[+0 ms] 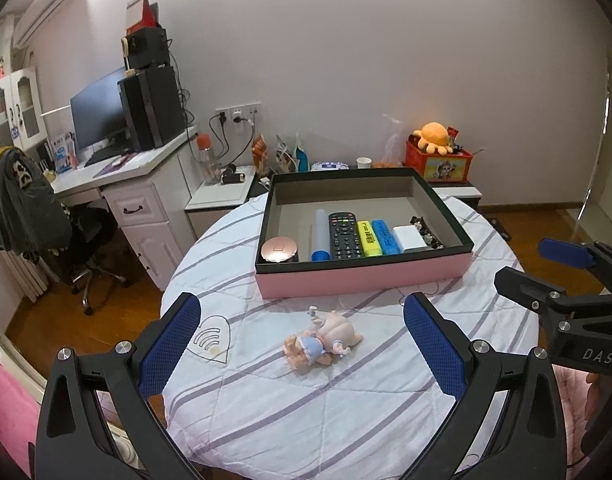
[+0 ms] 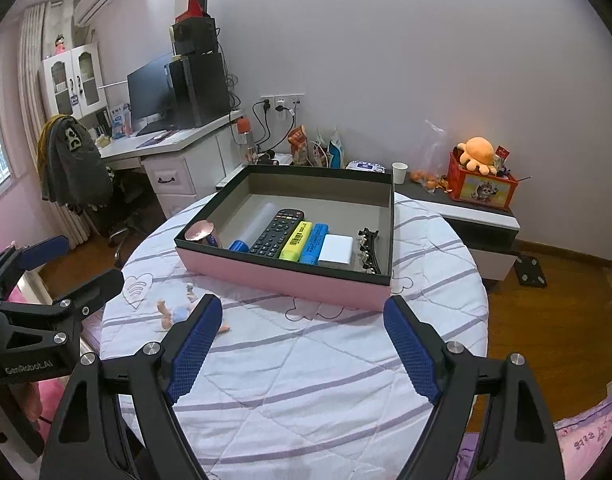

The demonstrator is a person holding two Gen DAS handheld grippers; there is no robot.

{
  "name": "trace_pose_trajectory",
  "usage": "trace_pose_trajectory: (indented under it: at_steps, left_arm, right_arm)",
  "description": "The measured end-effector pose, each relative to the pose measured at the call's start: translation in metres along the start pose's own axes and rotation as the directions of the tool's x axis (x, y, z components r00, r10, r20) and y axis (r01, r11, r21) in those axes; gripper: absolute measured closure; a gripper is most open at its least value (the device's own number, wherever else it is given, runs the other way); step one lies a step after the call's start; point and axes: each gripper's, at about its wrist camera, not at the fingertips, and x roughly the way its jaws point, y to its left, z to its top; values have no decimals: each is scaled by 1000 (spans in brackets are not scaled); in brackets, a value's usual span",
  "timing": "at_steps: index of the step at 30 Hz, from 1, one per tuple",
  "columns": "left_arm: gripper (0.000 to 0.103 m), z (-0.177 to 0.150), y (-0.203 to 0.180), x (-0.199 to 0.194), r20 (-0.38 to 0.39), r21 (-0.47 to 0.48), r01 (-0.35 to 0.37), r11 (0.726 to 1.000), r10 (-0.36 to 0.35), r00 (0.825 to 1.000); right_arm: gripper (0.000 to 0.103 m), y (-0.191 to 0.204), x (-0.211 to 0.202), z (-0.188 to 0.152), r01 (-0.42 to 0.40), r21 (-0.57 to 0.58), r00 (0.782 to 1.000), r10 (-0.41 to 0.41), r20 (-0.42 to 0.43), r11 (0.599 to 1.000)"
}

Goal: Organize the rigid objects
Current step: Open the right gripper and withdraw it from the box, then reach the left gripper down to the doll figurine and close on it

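The pink box sits in the middle of the frame on the round table, its open top turned up so things can be dropped in from above. Along its near wall the items lie in one neat row, side by side, likely so each stays easy to see and leaves the far half free: a round compact at the left, then a blue tube, a black remote, a yellow highlighter, a blue highlighter, a white block and a dark hair clip at the right end

The one thing not yet put away is the small doll figurine, lying on its side on the cloth at lower centre of the left view, just below the box and well clear of it

The left gripper has its blue pads spread wide with nothing between them; the doll shows through the gap but nothing touches it. This looks like a line-up for picking the doll. The right gripper is likewise wide apart and empty, aimed at bare cloth in front of the box, probably waiting out of the way
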Motion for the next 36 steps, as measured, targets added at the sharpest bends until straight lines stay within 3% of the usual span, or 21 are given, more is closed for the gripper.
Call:
trace_pose_trajectory:
  at_steps: [9,15,20,27,36]
  left_arm:
    - [0,-1,-10,1,-9,18,-4,1000,5,1000]
    - [0,-12,-14,25,-67,28,-10,1000,11,998]
    - [0,-38,-16,62,-170,49,-3,999,11,985]
    - [0,-63,-1,107,-296,22,-21,1000,27,955]
    - [0,-65,2,136,-330,3,-3,1000,4,944]
  right_arm:
    - [19,-4,2,-7,-8,14,1000,8,-15,1000]
    - [19,-9,15,-14,-17,25,999,18,-47,1000]
    - [19,-14,38,-26,-18,41,994,22,-109,999]
    - [19,-20,72,-36,-33,56,982,43,-181,998]
    - [19,-18,95,-35,-51,56,974,62,-217,997]
